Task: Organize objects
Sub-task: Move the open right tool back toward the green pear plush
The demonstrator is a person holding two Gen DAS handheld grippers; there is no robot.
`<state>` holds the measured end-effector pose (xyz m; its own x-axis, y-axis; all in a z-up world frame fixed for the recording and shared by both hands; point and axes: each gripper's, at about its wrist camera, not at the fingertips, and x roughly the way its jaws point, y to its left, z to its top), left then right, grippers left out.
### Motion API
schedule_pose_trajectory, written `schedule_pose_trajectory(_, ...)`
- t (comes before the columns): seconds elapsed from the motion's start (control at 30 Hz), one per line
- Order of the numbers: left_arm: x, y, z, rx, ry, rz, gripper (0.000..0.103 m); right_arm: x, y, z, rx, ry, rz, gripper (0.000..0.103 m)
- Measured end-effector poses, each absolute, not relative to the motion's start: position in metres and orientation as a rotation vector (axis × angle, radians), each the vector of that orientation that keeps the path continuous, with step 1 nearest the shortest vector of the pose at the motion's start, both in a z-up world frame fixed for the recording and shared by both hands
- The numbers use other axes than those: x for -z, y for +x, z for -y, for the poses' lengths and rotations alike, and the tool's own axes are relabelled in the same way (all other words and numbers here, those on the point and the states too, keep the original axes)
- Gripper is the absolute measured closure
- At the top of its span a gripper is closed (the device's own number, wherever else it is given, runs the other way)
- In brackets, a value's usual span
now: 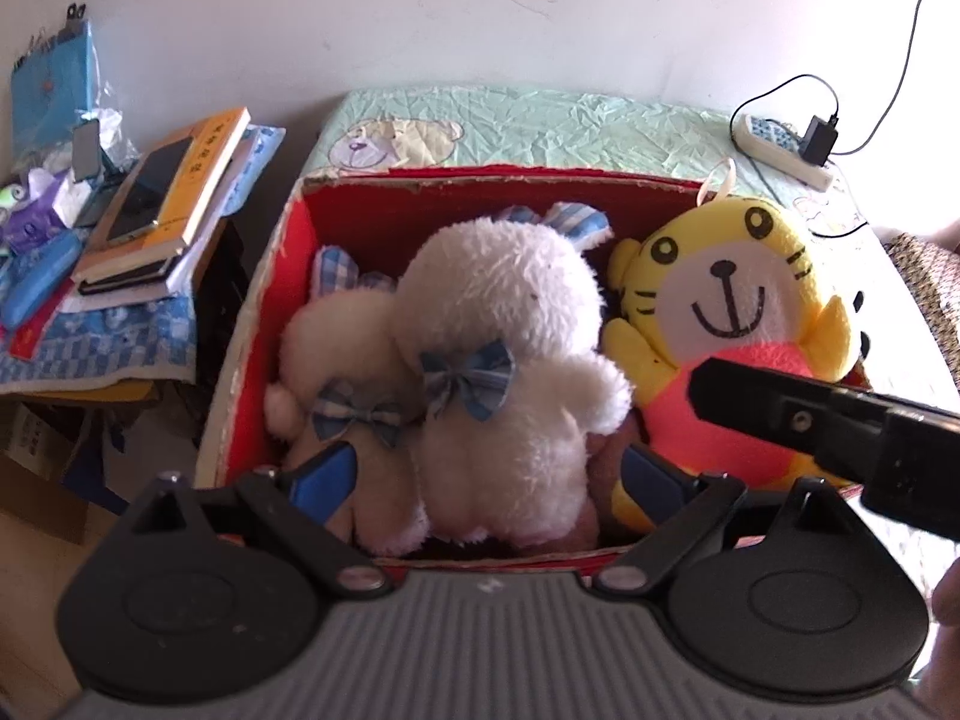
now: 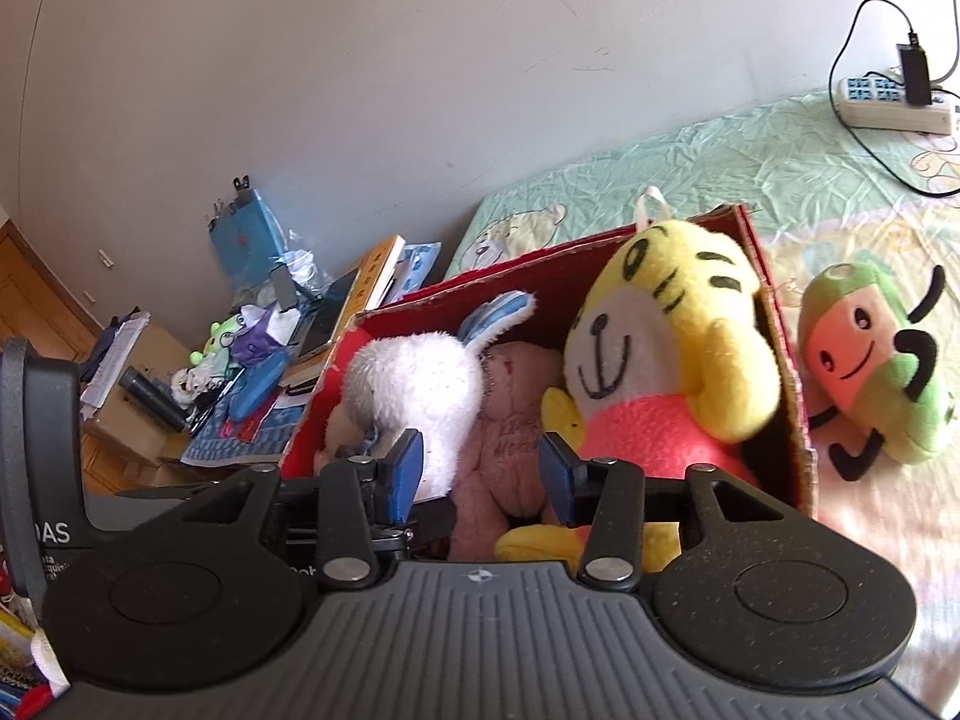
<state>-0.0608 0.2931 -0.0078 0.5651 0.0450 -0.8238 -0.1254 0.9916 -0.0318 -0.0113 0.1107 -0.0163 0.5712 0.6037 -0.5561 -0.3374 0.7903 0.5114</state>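
Both grippers hover at the near rim of the red box: the left gripper spread wide and empty, the right gripper partly apart, pinching nothing. The white rabbit, pink bear and yellow tiger sit packed upright inside to save room. One green toy lies outside on the bed, right of the box; the only legible writing is "DAS" on the gripper housing.

Power strip with charger on bed; books stacked left.
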Motion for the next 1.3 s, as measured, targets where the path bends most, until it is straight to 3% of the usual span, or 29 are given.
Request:
schedule_pose_trajectory(0.6, -0.003, -0.059, -0.254, -0.223, 0.01, -0.979, 0.008, 0.007, -0.022, -0.07, -0.529, 0.288, -0.736, 0.056)
schedule_pose_trajectory(1.3, -0.032, -0.053, -0.139, -0.298, 0.06, -0.933, 0.008, 0.002, -0.014, 0.04, -0.571, 0.301, -0.752, 0.056)
